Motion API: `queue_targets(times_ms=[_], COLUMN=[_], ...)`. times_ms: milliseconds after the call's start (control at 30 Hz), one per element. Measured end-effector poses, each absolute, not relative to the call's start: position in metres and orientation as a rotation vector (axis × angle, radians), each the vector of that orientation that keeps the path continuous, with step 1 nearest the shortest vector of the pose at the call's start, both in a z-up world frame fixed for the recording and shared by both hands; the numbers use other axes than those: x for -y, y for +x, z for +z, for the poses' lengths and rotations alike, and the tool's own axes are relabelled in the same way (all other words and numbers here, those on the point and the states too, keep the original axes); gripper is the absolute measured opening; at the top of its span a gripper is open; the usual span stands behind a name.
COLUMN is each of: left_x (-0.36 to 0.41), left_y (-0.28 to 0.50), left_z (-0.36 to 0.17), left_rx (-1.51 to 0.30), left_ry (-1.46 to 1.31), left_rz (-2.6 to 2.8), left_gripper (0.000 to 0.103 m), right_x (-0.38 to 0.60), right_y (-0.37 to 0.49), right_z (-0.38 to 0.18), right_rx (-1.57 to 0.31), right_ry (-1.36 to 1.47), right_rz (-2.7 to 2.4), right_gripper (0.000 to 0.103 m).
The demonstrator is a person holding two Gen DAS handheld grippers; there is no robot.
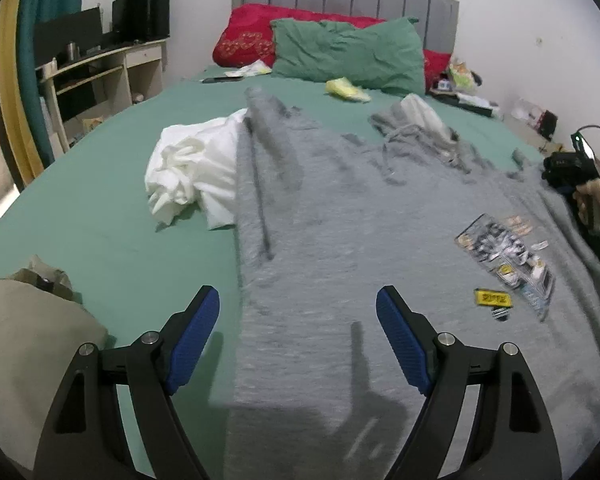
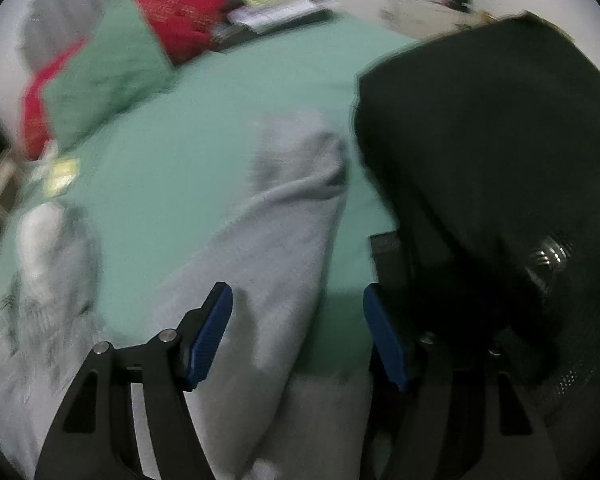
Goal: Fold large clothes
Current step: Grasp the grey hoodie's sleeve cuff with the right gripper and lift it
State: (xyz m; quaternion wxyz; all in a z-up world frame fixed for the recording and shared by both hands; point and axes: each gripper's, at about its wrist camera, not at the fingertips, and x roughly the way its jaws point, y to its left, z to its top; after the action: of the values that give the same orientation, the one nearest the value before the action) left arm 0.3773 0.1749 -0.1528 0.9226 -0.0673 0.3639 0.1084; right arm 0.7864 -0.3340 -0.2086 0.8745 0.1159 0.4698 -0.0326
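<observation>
A large grey hoodie point(image 1: 340, 220) lies spread front-up on the green bed sheet point(image 1: 100, 220). It has a printed graphic point(image 1: 508, 256) on the chest, and its hood point(image 1: 416, 132) points toward the pillows. My left gripper point(image 1: 298, 292) hangs open over the hoodie's lower left part, with nothing between its blue pads. In the blurred right wrist view, my right gripper point(image 2: 297, 292) is open above a grey sleeve point(image 2: 284, 208) that stretches away over the sheet. Its pads are not pressing on the cloth. A hand point(image 1: 598, 204) holding that gripper shows at the right edge of the left wrist view.
A crumpled white garment point(image 1: 192, 172) touches the hoodie's left side. A beige cloth point(image 1: 28, 340) lies at the near left. Green pillow point(image 1: 348, 56), red pillow point(image 1: 244, 40) and a yellow item point(image 1: 346, 90) sit at the headboard. A large black object point(image 2: 500, 160) stands close on the right.
</observation>
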Motion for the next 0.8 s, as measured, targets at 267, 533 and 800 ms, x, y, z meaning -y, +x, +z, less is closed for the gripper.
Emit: queue_targets(times_ms=[267,533,800], left_x=[-0.177,-0.161,-0.166], left_y=[0.376,0.368,0.358], left_z=[-0.153,-0.125,-0.122], left_rx=[-0.794,-0.738,-0.809], left_ry=[-0.214,-0.133,-0.2], left_rz=[0.17,0.172,0.133], left_gripper=[0.084,0.084,0.084], right_x=[0.28,0.249,0.101], right_y=[0.775,0.683,0.584], right_z=[-0.211,-0.093,-0.078], right_rx=[-0.973,-0.689,-0.724], right_ry=[0.057,-0.099,-0.219], right_rz=[0.097,0.091,0.335], right_gripper=[0.017,0.017,0.031])
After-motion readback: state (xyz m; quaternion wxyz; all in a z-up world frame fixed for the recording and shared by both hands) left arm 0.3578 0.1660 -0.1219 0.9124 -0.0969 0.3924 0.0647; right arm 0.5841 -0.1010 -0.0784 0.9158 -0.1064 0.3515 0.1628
